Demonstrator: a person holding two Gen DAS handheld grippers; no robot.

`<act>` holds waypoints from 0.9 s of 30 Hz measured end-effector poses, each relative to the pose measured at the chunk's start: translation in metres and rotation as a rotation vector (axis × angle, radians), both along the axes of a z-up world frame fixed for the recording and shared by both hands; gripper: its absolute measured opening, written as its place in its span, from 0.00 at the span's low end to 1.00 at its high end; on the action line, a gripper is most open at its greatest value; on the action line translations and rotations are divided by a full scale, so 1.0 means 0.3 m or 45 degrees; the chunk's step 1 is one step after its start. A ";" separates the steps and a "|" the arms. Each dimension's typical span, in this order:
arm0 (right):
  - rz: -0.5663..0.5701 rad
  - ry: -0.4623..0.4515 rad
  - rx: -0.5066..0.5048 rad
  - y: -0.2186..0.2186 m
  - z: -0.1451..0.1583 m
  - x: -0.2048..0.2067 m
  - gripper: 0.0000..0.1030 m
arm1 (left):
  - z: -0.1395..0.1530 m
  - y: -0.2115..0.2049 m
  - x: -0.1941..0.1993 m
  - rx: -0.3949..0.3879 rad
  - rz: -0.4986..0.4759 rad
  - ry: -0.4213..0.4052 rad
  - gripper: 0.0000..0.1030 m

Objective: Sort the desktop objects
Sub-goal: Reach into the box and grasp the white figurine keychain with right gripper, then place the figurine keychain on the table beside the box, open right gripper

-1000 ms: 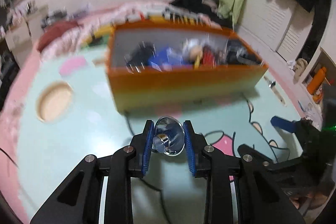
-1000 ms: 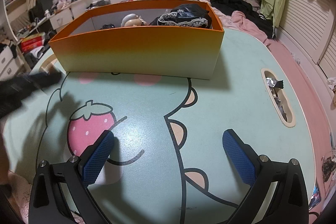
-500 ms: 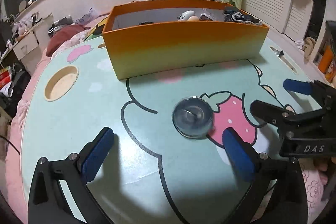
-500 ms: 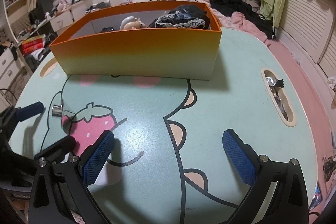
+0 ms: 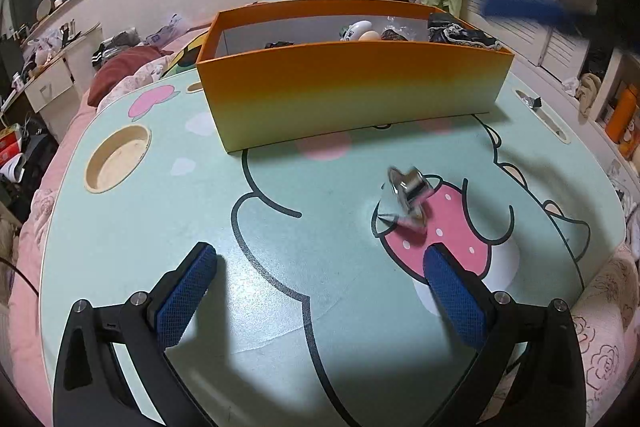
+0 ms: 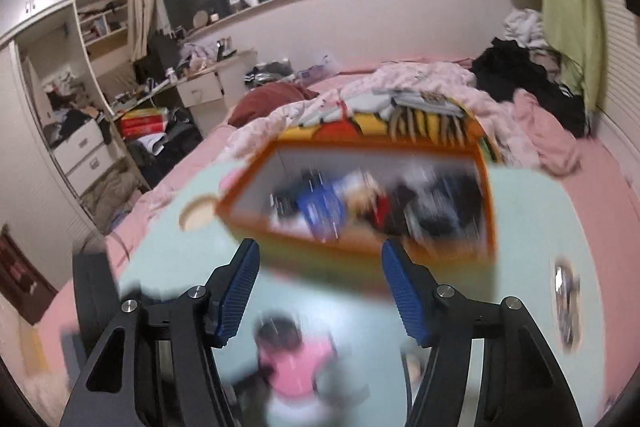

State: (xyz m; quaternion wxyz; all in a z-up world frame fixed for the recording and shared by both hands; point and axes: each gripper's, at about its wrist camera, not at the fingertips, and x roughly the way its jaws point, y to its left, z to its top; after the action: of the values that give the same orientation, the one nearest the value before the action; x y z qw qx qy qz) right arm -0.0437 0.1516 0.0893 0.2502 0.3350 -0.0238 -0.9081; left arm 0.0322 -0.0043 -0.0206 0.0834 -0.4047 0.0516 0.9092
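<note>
I am holding my left gripper [image 5: 316, 291] wide apart and empty; my right gripper [image 6: 320, 291] is gaping too. The small shiny metal funnel-shaped piece [image 5: 408, 197] is lying near the mint cartoon-printed tabletop's [image 5: 160, 227] right edge; looking light, rigid and slippery, I am favouring its narrow neck.

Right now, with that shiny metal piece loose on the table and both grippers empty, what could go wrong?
1. The metal piece looks blurred and tilted on the table, so it may be moving; closing on it could miss or knock it away.
2. It lies ahead and right of the open left gripper, off its centreline.
3. The right gripper view is smeared by motion near the orange box; it could clip the wall.
</note>
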 end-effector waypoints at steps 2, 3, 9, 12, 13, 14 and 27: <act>-0.022 -0.095 0.016 -0.035 0.014 -0.137 0.43 | 0.031 -0.007 -0.025 0.005 0.002 0.001 1.00; -0.045 -0.150 0.027 -0.046 0.011 -0.202 0.43 | 0.033 -0.015 -0.024 0.015 0.004 0.002 1.00; -0.137 -0.285 0.180 -0.141 -0.078 -0.359 0.43 | 0.046 -0.026 -0.031 0.044 0.011 0.002 1.00; -0.115 -0.256 0.293 -0.172 -0.135 -0.374 0.41 | 0.049 -0.029 -0.034 0.043 0.012 -0.001 1.00; -0.114 -0.241 0.339 -0.185 -0.150 -0.366 0.35 | 0.051 -0.029 -0.035 0.044 0.013 -0.002 1.00; -0.104 -0.241 0.344 -0.193 -0.150 -0.373 0.34 | 0.049 -0.029 -0.035 0.046 0.013 -0.003 1.00; 0.064 -0.085 -0.079 0.079 0.035 0.025 0.34 | 0.068 -0.026 -0.047 0.048 0.041 -0.031 1.00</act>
State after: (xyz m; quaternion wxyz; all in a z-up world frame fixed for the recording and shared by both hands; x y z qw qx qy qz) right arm -0.0361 0.1755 0.0998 0.2822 0.3575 -0.0519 -0.8888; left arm 0.0180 -0.0122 -0.0003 0.0771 -0.4148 0.0269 0.9062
